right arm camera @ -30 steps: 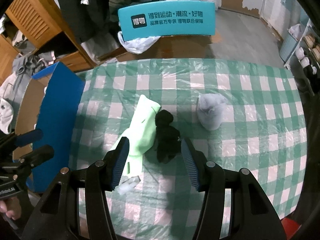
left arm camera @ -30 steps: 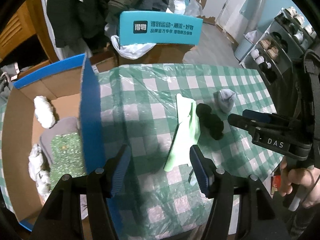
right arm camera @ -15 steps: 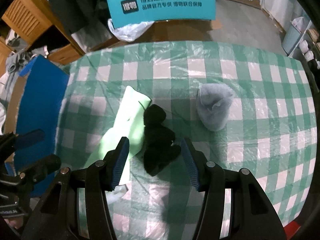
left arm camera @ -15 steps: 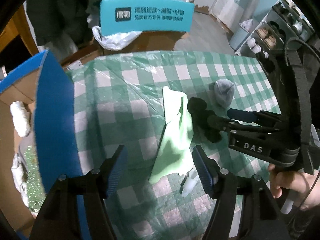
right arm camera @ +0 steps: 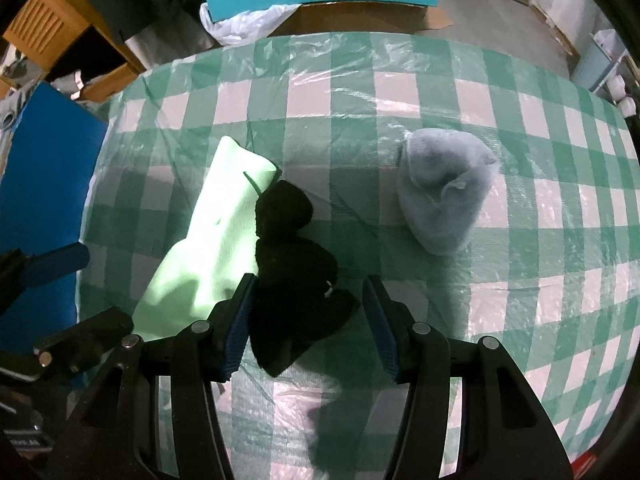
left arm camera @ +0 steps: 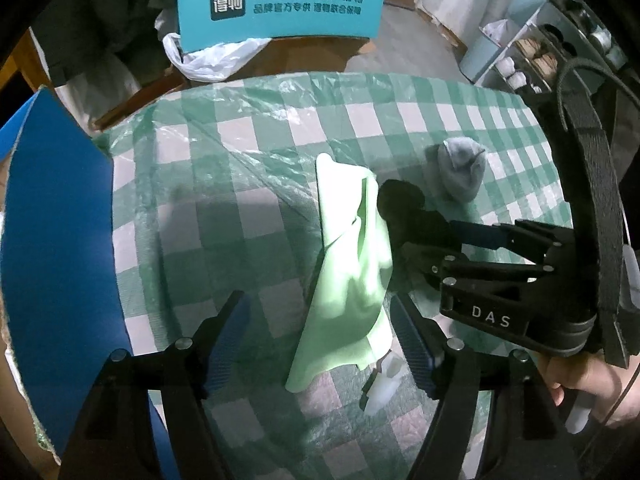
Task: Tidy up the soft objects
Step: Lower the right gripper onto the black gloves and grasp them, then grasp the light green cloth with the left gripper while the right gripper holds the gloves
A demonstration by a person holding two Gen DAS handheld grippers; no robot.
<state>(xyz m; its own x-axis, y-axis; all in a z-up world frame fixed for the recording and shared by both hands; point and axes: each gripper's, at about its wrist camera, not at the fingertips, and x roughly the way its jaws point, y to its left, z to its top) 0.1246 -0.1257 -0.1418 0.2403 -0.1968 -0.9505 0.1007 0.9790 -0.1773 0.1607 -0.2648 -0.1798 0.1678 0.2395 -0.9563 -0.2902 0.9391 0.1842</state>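
A light green cloth (left arm camera: 352, 264) lies long on the green checked table (left arm camera: 240, 168), also in the right wrist view (right arm camera: 212, 248). A black soft item (right arm camera: 292, 268) lies beside it on its right; it shows in the left wrist view (left arm camera: 404, 208). A grey rolled sock (right arm camera: 444, 192) lies further right (left arm camera: 460, 172). My left gripper (left arm camera: 326, 338) is open, its fingers either side of the green cloth's near end. My right gripper (right arm camera: 306, 326) is open, its fingers either side of the black item's near end.
A cardboard box with a blue flap (left arm camera: 56, 232) stands at the table's left edge. A teal chair back (left arm camera: 280, 4) with a white plastic bag stands beyond the far edge. Shoe shelves (left arm camera: 540, 52) stand at the far right.
Both grippers have moved forward and lower towards the table. The left now straddles the green cloth's end, the right straddles the black item. The box's inside has left the view.
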